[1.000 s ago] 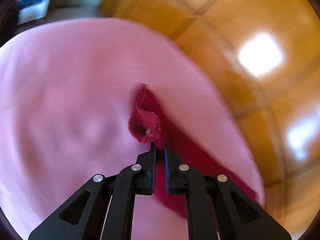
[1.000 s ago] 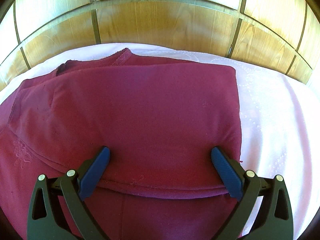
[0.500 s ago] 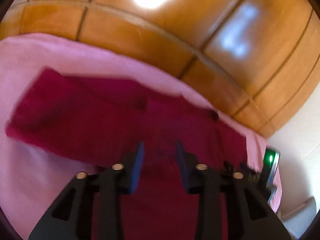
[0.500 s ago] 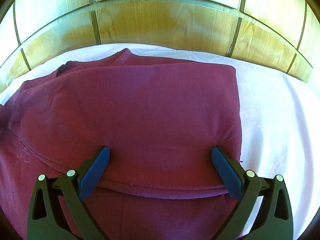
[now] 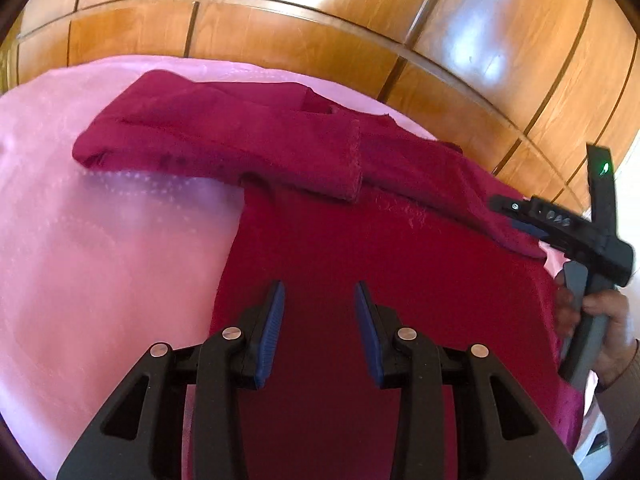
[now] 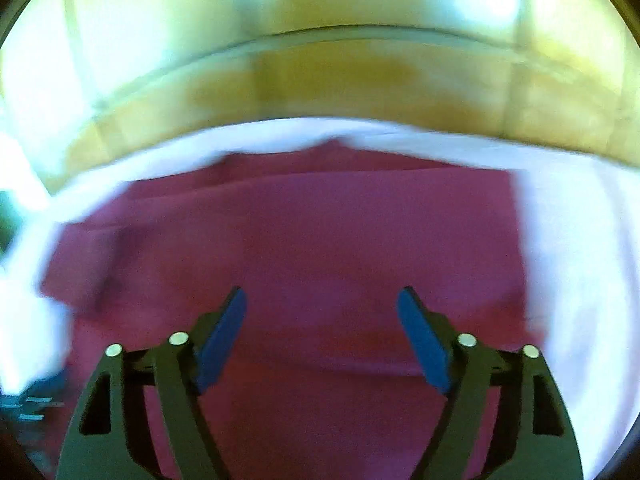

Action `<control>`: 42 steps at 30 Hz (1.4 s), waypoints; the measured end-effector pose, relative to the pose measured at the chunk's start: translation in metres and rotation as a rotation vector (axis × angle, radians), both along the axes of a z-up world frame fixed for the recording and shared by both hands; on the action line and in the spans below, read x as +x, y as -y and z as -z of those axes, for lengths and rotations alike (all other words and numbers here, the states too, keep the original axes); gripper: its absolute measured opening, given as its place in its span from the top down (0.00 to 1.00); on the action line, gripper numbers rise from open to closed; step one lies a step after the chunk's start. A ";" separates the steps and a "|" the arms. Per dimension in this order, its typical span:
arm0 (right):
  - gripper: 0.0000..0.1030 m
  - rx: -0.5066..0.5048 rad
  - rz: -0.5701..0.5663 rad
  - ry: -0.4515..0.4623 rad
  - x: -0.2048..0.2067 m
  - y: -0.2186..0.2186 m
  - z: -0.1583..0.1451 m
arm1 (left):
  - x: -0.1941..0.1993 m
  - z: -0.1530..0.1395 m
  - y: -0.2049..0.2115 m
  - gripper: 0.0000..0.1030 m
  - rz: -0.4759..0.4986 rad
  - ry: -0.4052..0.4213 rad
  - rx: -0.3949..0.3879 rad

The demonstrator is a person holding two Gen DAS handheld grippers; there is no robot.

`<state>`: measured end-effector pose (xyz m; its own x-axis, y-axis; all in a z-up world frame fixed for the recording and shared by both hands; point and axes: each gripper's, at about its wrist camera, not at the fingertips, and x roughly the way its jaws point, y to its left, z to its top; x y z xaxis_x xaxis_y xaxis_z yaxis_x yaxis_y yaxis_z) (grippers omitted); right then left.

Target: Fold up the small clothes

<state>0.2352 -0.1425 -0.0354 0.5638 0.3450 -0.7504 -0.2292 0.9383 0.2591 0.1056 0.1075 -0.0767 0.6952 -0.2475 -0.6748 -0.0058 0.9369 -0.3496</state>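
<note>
We're in a home, and it looks like a bedroom. A pale pink quilted bedspread with a stitched dotted pattern covers a soft, bed-like surface, and a dark red garment lies spread on it. Right behind the bedspread rises glossy wood panelling, split into rectangular panels by dark grooves, much like a headboard or wardrobe front. Bright window light gleams off the varnish above the bedspread.

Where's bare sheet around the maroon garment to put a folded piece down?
Bare pink sheet lies left of the maroon garment, below its folded sleeve. The right wrist view shows another bare strip at the garment's right. Crowded: the right gripper and hand at the right hem.
</note>
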 end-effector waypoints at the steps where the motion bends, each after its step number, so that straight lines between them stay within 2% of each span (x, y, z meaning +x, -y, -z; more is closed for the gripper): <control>1: 0.31 0.049 -0.069 -0.030 0.000 -0.018 0.001 | 0.001 0.000 -0.002 0.66 -0.001 0.003 -0.005; 3: 0.32 0.095 -0.162 -0.070 0.002 -0.052 0.004 | 0.002 0.002 -0.004 0.66 -0.001 0.010 -0.009; 4: 0.32 0.140 -0.205 -0.117 0.008 -0.071 0.009 | 0.000 0.004 -0.005 0.66 -0.002 0.013 -0.015; 6: 0.32 0.191 -0.236 -0.192 0.019 -0.097 0.021 | 0.002 0.007 -0.004 0.66 -0.002 0.015 -0.029; 8: 0.36 0.185 -0.226 -0.228 0.029 -0.116 0.032 | 0.002 0.008 -0.006 0.66 -0.004 0.018 -0.052; 11: 0.65 0.163 -0.220 -0.244 0.039 -0.139 0.037 | 0.001 0.009 -0.008 0.66 -0.008 0.024 -0.065; 12: 0.88 0.145 -0.218 -0.253 0.041 -0.145 0.036 | 0.000 0.010 -0.008 0.66 -0.007 0.027 -0.065; 13: 0.93 0.120 -0.212 -0.244 0.040 -0.149 0.033 | -0.001 0.011 -0.008 0.66 -0.008 0.028 -0.066; 15: 0.94 0.082 -0.231 -0.158 0.029 -0.154 0.011 | -0.002 0.010 -0.007 0.66 -0.008 0.028 -0.063; 18: 0.95 0.078 -0.225 -0.014 0.015 -0.145 -0.036 | -0.006 0.011 -0.008 0.66 -0.009 0.030 -0.066; 20: 0.95 0.080 -0.194 0.091 0.008 -0.125 -0.070 | -0.007 0.011 -0.006 0.66 -0.010 0.029 -0.061; 24: 0.95 0.035 -0.097 0.185 0.005 -0.074 -0.099 | -0.007 0.009 -0.003 0.66 -0.011 0.027 -0.050; 28: 0.95 0.003 0.067 0.149 0.009 -0.006 -0.083 | -0.004 0.010 -0.002 0.66 -0.012 0.025 -0.045; 33: 0.95 -0.001 0.267 0.004 0.021 0.075 -0.023 | -0.002 0.009 0.000 0.66 -0.011 0.019 -0.024; 35: 0.95 -0.008 0.309 -0.052 0.018 0.090 0.004 | -0.002 0.009 0.002 0.66 -0.011 0.017 -0.012; 37: 0.95 0.000 0.322 -0.072 0.018 0.098 0.016 | 0.000 0.008 0.004 0.66 -0.012 0.012 -0.007; 42: 0.94 0.014 0.320 -0.056 0.016 0.101 0.014 | 0.005 -0.005 0.006 0.66 -0.002 -0.043 0.026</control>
<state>0.2508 -0.2430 -0.0494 0.6032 0.1673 -0.7799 0.0914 0.9568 0.2759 0.1105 0.1017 -0.0722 0.6660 -0.2279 -0.7102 -0.0221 0.9457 -0.3242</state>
